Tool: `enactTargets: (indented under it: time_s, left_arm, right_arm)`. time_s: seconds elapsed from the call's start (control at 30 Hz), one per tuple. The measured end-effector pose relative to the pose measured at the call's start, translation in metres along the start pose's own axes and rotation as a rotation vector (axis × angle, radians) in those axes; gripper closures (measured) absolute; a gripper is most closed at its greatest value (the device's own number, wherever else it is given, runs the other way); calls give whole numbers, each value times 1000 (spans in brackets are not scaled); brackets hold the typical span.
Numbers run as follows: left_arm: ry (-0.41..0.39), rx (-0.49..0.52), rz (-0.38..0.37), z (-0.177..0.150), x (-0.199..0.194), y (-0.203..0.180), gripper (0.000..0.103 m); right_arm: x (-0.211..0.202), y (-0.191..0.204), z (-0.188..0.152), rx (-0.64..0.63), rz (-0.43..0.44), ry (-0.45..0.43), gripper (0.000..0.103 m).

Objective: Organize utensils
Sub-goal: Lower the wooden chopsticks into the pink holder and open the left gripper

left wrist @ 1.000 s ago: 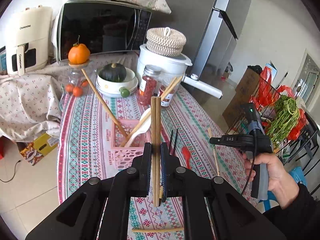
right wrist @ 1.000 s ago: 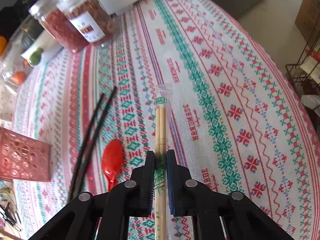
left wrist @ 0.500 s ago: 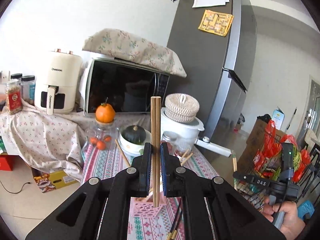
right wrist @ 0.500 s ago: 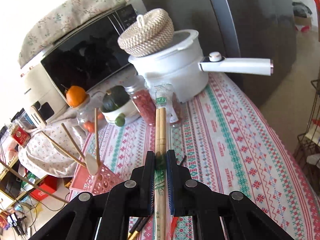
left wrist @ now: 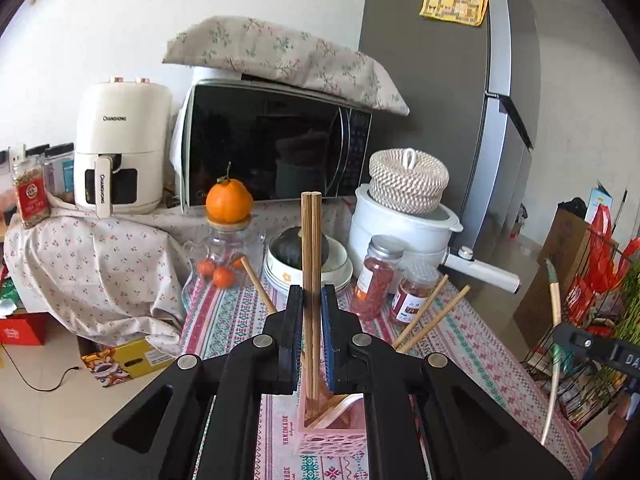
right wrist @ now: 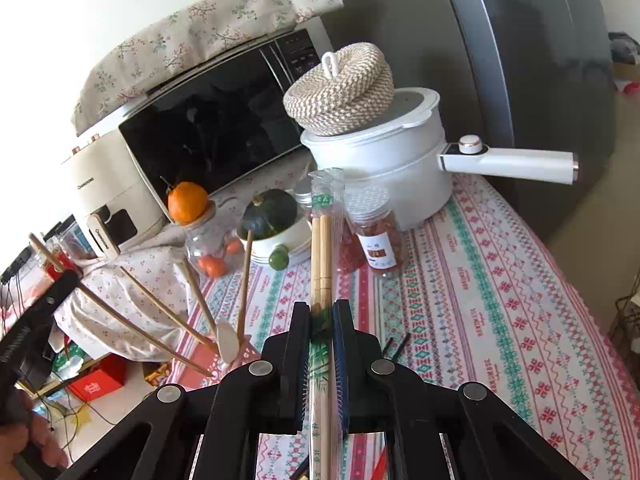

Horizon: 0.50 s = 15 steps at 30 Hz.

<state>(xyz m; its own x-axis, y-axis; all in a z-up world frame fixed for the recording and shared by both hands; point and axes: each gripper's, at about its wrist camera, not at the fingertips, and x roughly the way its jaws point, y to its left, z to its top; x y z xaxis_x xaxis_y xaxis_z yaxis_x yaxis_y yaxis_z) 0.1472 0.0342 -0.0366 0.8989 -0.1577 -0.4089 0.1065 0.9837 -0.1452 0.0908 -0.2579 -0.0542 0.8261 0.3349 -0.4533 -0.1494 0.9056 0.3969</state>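
Left gripper (left wrist: 311, 312): clenched on brown chopsticks (left wrist: 311, 248), upright, lower ends in the pink basket (left wrist: 332, 438).
Right gripper (right wrist: 320, 322): clamped on wrapped chopsticks (right wrist: 322, 248) above the bench (right wrist: 480, 300).
Hidden: basket contents, mostly behind the left gripper.

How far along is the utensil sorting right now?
Done: several wooden utensils already stand in the pink basket. In hand: left gripper holds brown chopsticks upright above it; right gripper holds wrapped chopsticks. Left: both pairs, plus black chopsticks on the table.
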Motion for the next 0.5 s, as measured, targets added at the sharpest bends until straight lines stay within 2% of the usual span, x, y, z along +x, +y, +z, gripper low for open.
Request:
enactTargets:
  time_s: [0.07,0.1,0.17,0.2,0.23,0.37,0.5]
  left_arm:
    - [20,22,-8,-5,9,-2,93]
    - [36,31,1,-7,13,-3,89]
    - [69,29,22,-10,16,-6,71]
    - [76,17,26,-10,15,-5,55]
    - [78,5,25,-10,12,-5,45]
    - [99,-21,22,-9,-2,3,36]
    - [168,-18,153,-18,-17,22,30]
  right_arm:
    - [0,4,-2,3,12,-9,94]
    - [-1,7,-3,2,17,-15,94]
    - [-2,13,-4,-6,27,-30,94]
    - [-2,16,-3,-10,32,-38,94]
    - [-3,19,-3,-13,38,-49,94]
    - [-6,34,-4,-19,56,-94,94]
    - [-4,53,-9,-26,55,-114,94]
